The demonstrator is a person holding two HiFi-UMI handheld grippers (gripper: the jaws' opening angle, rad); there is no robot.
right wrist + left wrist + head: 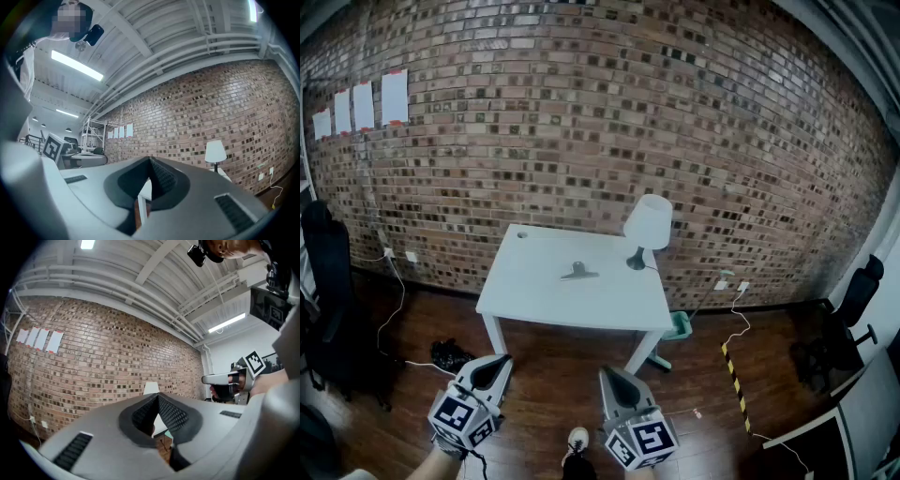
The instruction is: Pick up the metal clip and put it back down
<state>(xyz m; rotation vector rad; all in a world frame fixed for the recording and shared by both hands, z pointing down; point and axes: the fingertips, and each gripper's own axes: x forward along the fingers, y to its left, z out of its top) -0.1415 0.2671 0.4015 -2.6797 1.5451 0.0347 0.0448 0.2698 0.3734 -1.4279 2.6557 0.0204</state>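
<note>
The metal clip point(579, 272) lay flat on the white table point(534, 295), about midway along and toward its far edge; a white lamp point(647, 228) stood near the far right corner, beside it; the left gripper point(494, 367) and right gripper point(613, 379) hung well short of the near edge, both clenched on nothing; the task looked unstarted, with approach, pickup and set-down all left.

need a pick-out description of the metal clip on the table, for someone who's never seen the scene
A white table stands against the brick wall. Near the middle of its top, a little toward the wall, lies the metal clip, left of the white lamp. The clip is small, low and grey, whereas the lamp is tall and white.
</note>
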